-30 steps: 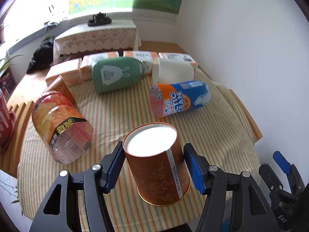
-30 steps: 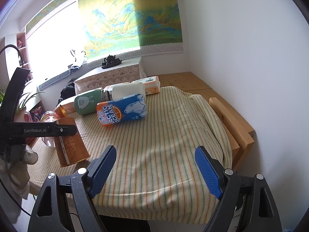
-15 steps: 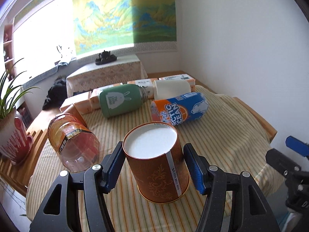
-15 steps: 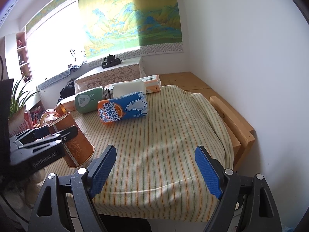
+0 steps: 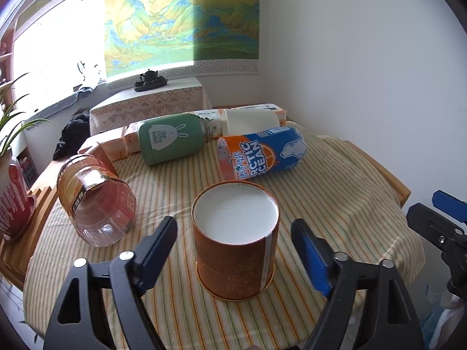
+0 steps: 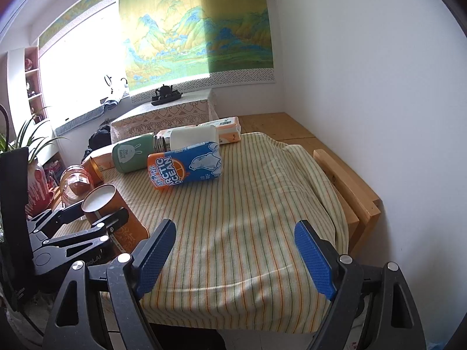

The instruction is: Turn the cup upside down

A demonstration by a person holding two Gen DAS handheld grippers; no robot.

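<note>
The orange cup (image 5: 235,243) stands in the lower middle of my left wrist view, wide rim down on the striped tablecloth (image 5: 335,192), white base facing up. My left gripper (image 5: 235,250) is spread, one finger on each side of the cup with a visible gap on both sides; neither pad touches the cup wall. In the right wrist view the same cup (image 6: 115,218) sits at lower left, near the table's front edge, with the left gripper (image 6: 96,213) reaching around it.

My right gripper (image 6: 235,255) is also spread wide and holds nothing; between its blue pads (image 6: 313,258) I see only bare tablecloth (image 6: 248,204).

Behind the cup, in the centre of the left view, an Arctic Ocean can (image 5: 261,156) lies on its side. Further back lie a green bottle (image 5: 172,138) with a rabbit print and a white cup (image 5: 251,121), mouth toward the bottle. To the left of centre a clear jar (image 5: 96,201) with an orange label lies on its side, well apart from the orange cup. A red plant pot (image 5: 11,201) stands at the left edge.
</note>
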